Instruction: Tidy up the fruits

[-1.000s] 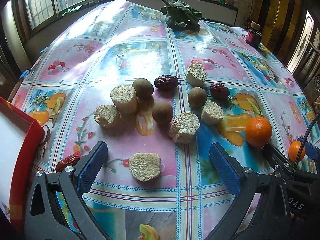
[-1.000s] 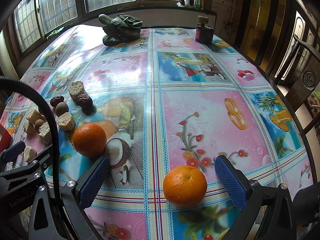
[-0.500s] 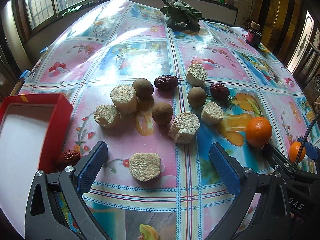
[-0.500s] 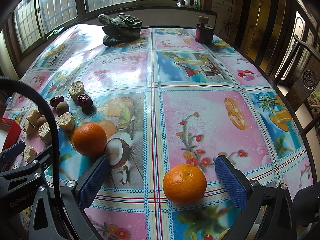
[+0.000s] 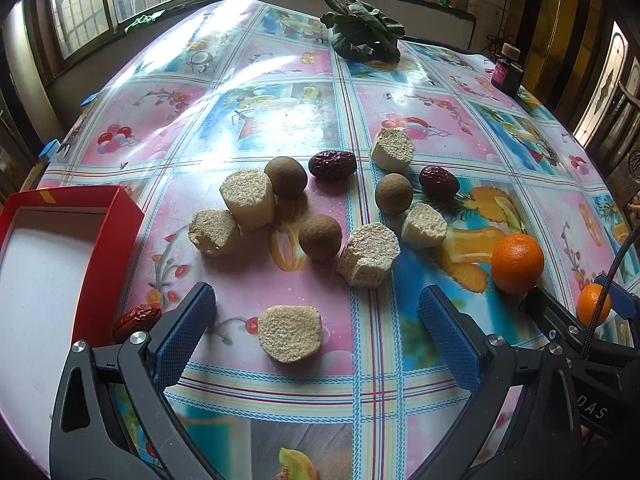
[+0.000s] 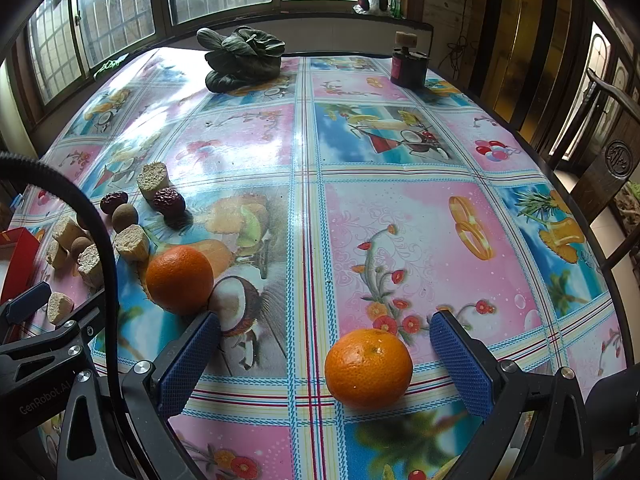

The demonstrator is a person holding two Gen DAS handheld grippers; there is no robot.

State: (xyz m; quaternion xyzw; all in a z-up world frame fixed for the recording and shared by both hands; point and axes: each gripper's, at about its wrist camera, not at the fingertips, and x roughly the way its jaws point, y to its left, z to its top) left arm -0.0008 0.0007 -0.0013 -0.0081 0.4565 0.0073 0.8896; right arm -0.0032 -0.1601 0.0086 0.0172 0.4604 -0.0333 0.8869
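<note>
My left gripper (image 5: 316, 334) is open and empty, its blue pads either side of a pale cut stalk piece (image 5: 290, 332) on the table. Beyond lie several more stalk pieces (image 5: 368, 254), three brown round fruits (image 5: 320, 237) and red dates (image 5: 333, 164), with one date (image 5: 136, 319) beside a red box (image 5: 44, 264) at the left. An orange (image 5: 517, 258) sits to the right. My right gripper (image 6: 326, 354) is open, with a small orange (image 6: 368, 368) between its pads, untouched. A bigger orange (image 6: 179, 274) lies to its left.
A bunch of dark leafy greens (image 6: 242, 60) and a dark jar (image 6: 408, 64) stand at the far side of the table. Wooden chairs (image 6: 608, 160) stand past the right edge. The left gripper's cable (image 6: 80, 216) arcs across the right wrist view.
The red box has slid further onto the table from the left, up to the date by my left finger. Both grippers and the fruits have stayed put.
</note>
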